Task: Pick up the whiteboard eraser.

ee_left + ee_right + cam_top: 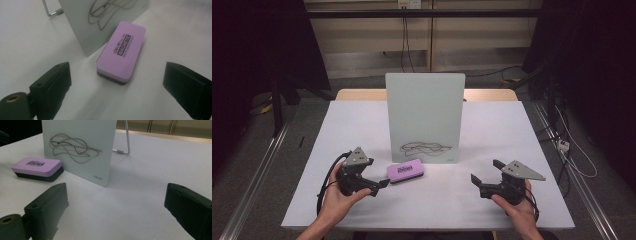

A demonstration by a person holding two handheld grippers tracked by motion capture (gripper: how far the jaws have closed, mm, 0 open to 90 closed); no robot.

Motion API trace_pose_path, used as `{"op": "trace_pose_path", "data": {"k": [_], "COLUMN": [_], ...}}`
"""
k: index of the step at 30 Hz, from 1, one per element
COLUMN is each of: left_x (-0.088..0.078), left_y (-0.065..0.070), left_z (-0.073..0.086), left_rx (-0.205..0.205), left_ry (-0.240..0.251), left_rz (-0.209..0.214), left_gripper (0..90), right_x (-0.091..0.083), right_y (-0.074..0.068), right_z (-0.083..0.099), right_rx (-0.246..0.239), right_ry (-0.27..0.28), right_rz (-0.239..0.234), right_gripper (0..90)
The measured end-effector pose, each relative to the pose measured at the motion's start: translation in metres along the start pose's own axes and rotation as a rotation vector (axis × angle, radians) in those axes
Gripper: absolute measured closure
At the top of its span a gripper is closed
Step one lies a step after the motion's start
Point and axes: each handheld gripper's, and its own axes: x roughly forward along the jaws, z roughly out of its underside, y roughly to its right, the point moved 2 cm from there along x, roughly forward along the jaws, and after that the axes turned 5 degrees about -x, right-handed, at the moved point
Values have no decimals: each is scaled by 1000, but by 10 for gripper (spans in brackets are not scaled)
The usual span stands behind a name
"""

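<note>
A small whiteboard (424,112) stands upright on its wire stand at the middle of the white table (362,125), with a grey scribble (426,148) near its lower edge. A purple magnetic eraser (406,171) with a dark felt base lies flat just in front of the board's lower left corner. My left gripper (381,175) is open, its jaws pointing at the eraser's left end without touching it. In the left gripper view the eraser (121,51) lies ahead of the open left gripper (117,75). My right gripper (483,170) is open and empty, to the right of the board.
In the right gripper view the board (80,147), the eraser (37,167) and the board's metal stand leg (127,142) lie ahead of the open right gripper (116,195). Dark floor, rails and cables surround the table.
</note>
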Motion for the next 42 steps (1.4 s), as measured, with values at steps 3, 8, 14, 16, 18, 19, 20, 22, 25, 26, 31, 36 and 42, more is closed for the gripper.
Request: {"op": "trace_pose_path", "data": {"k": [3,8,14,16,18,19,20,22,25,26,31,36,42], "left_x": [2,7,20,23,26,28,29,32,34,35,45,50,66], "left_y": [0,5,10,12,14,15,15,15,18,19,21,24,25], "left_z": [-9,-20,-27,-30,-33,-35,-37,-40,-45,-47,-55,-61,-66], "left_rx": [1,28,53,68,65,66,78,83,101,115,128,161,227], "left_ry": [-1,-31,-77,-90,-95,-104,-113,-120,-150,-163,-202,-204,-310], "left_rz": [17,9,42,52,66,79,66,74,70,76,121,115,107], "left_gripper": [63,67,66,88,92,82,81,81,91,96,95,111,119], "right_x": [0,0,1,1,1,1,2,2,2,2,1,2,2], "right_y": [0,-1,-2,-2,-2,-2,-2,-2,-3,-3,-2,-3,-3], "right_z": [0,0,2,2,2,1,1,1,1,1,1,1,1], "right_rx": [4,0,1,2,0,-1,-1,2,1,0,2,-2,-1], "right_ry": [1,-4,-27,-31,-25,-26,-29,-27,-29,-27,-24,-26,-27], "right_rz": [-7,-16,-24,-31,-29,-29,-28,-29,-33,-33,-33,-36,-35], "right_gripper": [55,47,36,36,36,36,36,36,36,36,36,36,36]}}
